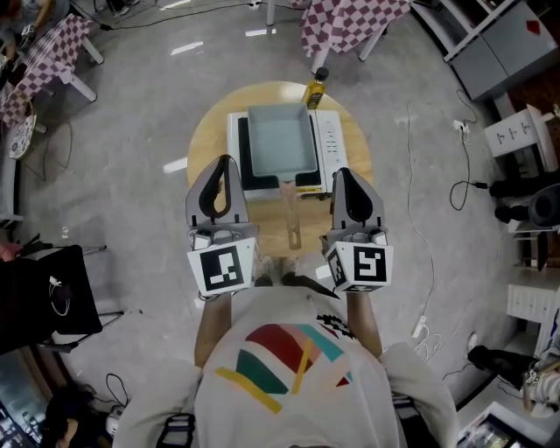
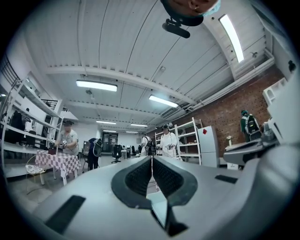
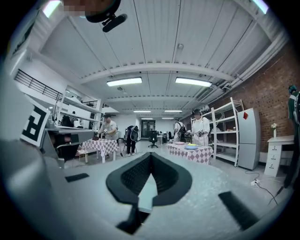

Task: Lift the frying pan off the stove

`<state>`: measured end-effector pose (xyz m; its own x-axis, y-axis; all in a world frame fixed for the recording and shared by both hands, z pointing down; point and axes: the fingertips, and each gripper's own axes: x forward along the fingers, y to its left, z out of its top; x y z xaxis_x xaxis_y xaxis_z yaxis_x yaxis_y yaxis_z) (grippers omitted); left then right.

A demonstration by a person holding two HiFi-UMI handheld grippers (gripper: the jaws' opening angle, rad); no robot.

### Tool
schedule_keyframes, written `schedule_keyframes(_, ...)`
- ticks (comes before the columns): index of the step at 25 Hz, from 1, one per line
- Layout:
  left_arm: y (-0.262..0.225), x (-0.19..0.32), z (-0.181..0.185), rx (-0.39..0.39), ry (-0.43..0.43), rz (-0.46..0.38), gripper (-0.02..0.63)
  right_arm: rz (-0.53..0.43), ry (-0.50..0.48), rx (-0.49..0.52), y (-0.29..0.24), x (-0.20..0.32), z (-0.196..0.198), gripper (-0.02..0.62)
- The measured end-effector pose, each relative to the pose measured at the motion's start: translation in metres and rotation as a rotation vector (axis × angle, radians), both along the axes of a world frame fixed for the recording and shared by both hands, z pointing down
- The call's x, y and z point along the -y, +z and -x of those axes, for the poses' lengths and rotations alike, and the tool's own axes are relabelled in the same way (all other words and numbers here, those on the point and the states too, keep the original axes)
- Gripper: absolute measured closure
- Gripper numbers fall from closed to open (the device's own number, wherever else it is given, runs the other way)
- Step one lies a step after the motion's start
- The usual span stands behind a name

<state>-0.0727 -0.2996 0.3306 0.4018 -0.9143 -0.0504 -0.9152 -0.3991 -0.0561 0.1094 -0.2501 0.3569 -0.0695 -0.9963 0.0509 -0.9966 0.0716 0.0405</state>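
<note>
Both tools closed and empty: your left tool (image 1: pixel 225 166) and right tool (image 1: pixel 346 175) flank the handle (image 1: pixel 290 214), likely staging a grab. Frying pan (image 1: pixel 280 140) sits on the stove (image 1: pixel 326 140), round worktop (image 1: pixel 208 131), handle toward you for easy reach

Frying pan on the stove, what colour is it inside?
Pale grey-blue; the frying pan shows best in the head view.

A pale blue-grey frying pan (image 1: pixel 278 140) with a tan handle is shown on a white, black-topped stove (image 1: pixel 327 144); the round table (image 1: pixel 210 131) is light wood; the bottle (image 1: pixel 316 90) is yellow, black-capped; the left gripper (image 1: pixel 226 162) and right gripper (image 1: pixel 341 172) are grey, their cubes (image 1: pixel 222 267) patterned in black-and-white squares; a tablecloth (image 1: pixel 346 22) is checked maroon and white.
</note>
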Motion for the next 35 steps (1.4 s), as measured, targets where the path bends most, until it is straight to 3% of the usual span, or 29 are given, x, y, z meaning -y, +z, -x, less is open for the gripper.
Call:
schedule_keyframes(10,0.003,0.006,-0.018,0.030,-0.005,-0.005,0.598,0.011,-0.036,0.003,0.008,0.009,-0.009,0.604)
schedule_keyframes(14,0.004,0.010,-0.019,0.031,-0.015,-0.003,0.598,0.059,-0.107,0.038,0.013,0.019,-0.006,0.604)
schedule_keyframes(15,0.004,0.011,-0.019,0.031,-0.018,-0.001,0.598,0.077,-0.135,0.055,0.015,0.022,-0.005,0.593)
schedule_keyframes(16,0.004,0.011,-0.019,0.031,-0.021,0.000,0.598,0.094,-0.159,0.070,0.017,0.025,-0.003,0.521)
schedule_keyframes(20,0.006,0.011,-0.018,0.038,-0.030,0.000,0.598,0.176,-0.230,0.144,0.028,0.034,-0.002,0.449)
schedule_keyframes(27,0.008,0.009,-0.012,0.044,-0.049,-0.004,0.598,0.448,-0.485,0.427,0.075,0.035,0.024,0.360)
schedule_keyframes(32,0.010,0.009,-0.009,0.052,-0.065,-0.003,0.598,0.651,-0.639,0.805,0.122,0.027,0.042,0.333)
schedule_keyframes(35,0.011,0.007,-0.006,0.063,-0.072,0.004,0.598,0.813,-0.650,1.006,0.161,0.019,0.048,0.316)
